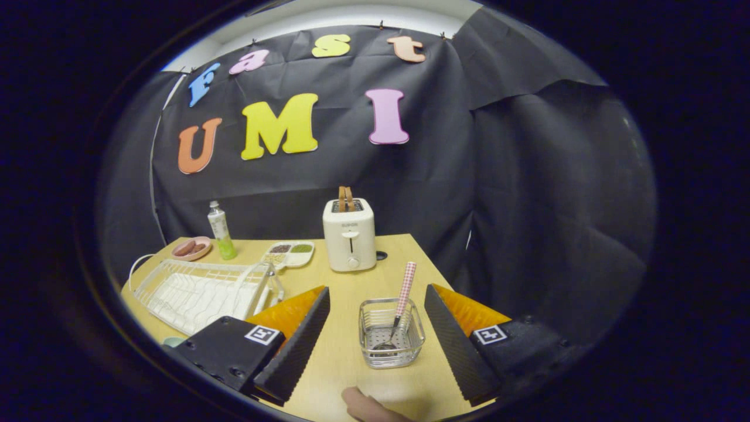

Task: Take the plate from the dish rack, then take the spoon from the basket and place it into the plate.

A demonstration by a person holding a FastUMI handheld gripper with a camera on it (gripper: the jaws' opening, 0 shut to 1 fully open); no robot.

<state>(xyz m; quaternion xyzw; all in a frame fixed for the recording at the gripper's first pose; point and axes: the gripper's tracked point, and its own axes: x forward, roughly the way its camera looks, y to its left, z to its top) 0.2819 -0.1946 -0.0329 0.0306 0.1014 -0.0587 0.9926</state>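
Fingers of the gripper (pixel 375 334) stand spread wide on either side of a clear square basket (pixel 391 333) on the wooden table (pixel 404 252), a spoon with a pink checked handle (pixel 404 293) leaning inside it, and the white wire dish rack (pixel 199 290) lying left of them.

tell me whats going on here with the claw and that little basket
A person is holding a hand-held claw over a light wooden table, and its fingers are spread open with nothing gripped. Between them sits a small clear wire-mesh basket with a pink checked-handle spoon leaning inside. The white wire dish rack lies beyond the left-hand finger, and a white toaster stands farther back. A fingertip shows at the near table edge. The spoon has not been picked up yet.
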